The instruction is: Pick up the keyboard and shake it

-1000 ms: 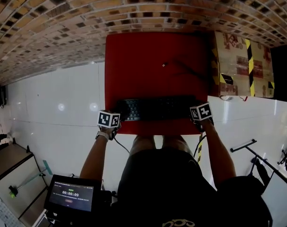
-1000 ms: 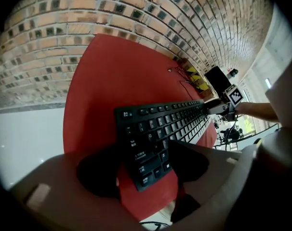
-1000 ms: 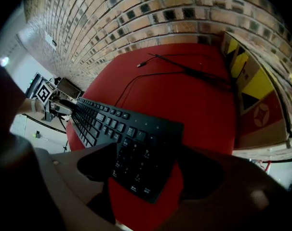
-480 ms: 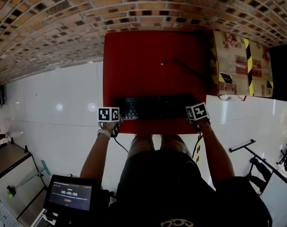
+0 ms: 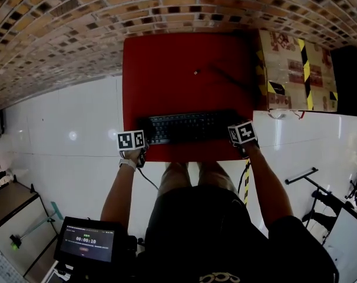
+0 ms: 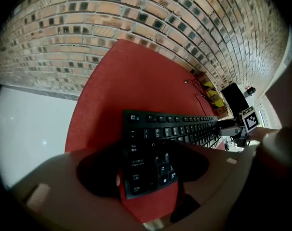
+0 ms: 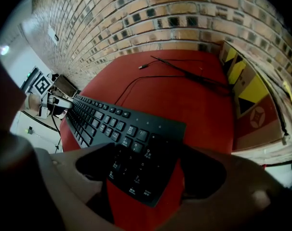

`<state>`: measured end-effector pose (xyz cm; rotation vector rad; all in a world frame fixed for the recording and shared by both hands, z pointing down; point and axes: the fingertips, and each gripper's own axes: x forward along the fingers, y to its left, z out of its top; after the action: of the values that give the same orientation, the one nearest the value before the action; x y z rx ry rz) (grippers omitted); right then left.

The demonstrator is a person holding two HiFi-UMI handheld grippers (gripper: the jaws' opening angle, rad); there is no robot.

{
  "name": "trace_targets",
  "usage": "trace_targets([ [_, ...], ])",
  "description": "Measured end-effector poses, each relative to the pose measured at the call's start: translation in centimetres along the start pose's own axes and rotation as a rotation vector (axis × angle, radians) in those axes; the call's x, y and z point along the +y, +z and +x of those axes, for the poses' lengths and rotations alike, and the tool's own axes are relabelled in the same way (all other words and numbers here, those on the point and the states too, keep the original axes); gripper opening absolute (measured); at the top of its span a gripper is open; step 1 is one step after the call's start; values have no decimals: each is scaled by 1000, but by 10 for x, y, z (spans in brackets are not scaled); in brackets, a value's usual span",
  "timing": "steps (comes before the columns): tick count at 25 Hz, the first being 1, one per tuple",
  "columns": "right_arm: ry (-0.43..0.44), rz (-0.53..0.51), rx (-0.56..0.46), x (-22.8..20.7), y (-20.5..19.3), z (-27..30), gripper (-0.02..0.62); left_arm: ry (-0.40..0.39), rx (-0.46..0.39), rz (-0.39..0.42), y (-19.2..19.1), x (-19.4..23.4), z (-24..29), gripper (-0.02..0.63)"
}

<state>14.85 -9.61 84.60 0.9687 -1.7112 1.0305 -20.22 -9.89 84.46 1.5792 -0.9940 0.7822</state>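
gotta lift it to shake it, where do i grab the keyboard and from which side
Its two short ends, coming down from the near edge. The keyboard is long, thin and flat along the front of the red table, so holding both ends should keep it level.

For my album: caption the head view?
Left gripper and right gripper, jaws just opening, straddle black keyboard ends on red table.

red table [image 5: 167, 69]: black keyboard [image 5: 187, 127] near front edge, thin cable [image 5: 230, 79] behind.
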Motion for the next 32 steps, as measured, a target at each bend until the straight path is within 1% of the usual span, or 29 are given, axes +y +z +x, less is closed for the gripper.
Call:
trace_targets([
  [3, -8, 8, 3, 0, 0, 0, 413, 32, -6, -1, 0, -1, 1, 327],
  [8, -34, 4, -3, 0, 0, -2, 411, 25, -29, 4, 0, -3, 0, 322],
  [11, -81, -25, -74, 4, 3, -11, 411, 31, -60, 30, 3, -5, -6, 324],
  [14, -139, -39, -202, 5, 8, -28, 403, 33, -134, 85, 10, -18, -21, 324],
  [17, -216, -43, -320, 3, 20, -57, 399, 43, -242, 143, 24, -33, -43, 324],
  [19, -261, -68, -394, 4, 34, -79, 397, 52, -325, 176, 38, -44, -63, 324],
  [22, -340, -123, -532, 3, 64, -122, 396, 64, -480, 223, 67, -63, -100, 324],
  [28, -464, -215, -871, 22, 139, -251, 379, 36, -827, 326, 132, -113, -197, 322],
  [32, -556, -293, -1086, 38, 173, -344, 377, 13, -1023, 386, 165, -152, -268, 322],
])
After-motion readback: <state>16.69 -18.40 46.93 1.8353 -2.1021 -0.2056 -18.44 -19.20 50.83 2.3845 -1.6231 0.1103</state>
